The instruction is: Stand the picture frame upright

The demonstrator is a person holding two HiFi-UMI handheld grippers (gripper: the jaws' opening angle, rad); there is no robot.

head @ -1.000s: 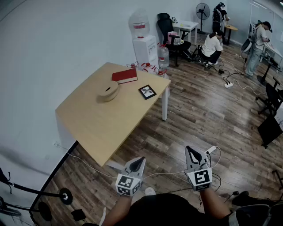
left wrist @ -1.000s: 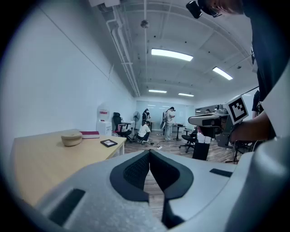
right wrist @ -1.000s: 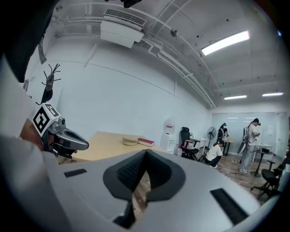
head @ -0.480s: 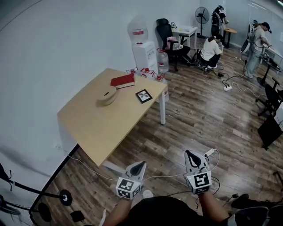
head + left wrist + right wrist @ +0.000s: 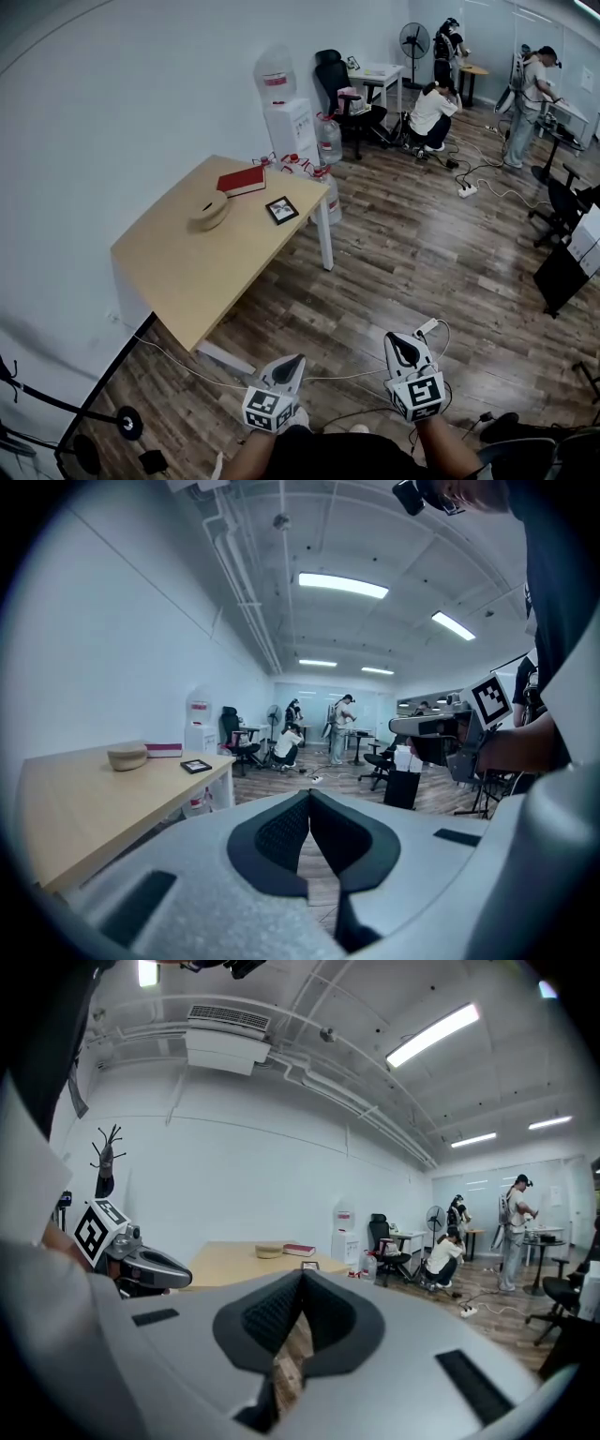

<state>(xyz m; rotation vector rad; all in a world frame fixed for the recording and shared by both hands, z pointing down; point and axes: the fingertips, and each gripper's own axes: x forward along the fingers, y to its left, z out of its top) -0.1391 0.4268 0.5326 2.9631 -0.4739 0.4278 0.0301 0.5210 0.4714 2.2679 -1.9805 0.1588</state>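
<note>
Picture frame (image 5: 282,210) lies flat on the worktop (image 5: 187,281) near a red book (image 5: 241,180); left tool (image 5: 297,358) and right tool (image 5: 398,339), both closed and empty, are well off it.

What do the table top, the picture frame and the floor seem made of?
Table top: pale matte wood or laminate, evenly tan. Picture frame: dark border, plastic or painted wood; too small to tell. Floor: brown wood-look planks with visible seams.

The table (image 5: 187,272) has a smooth, matt top of pale wood. The floor (image 5: 403,262) is darker wood planking, faintly shiny. The left gripper (image 5: 308,797) is matt grey plastic.
</note>
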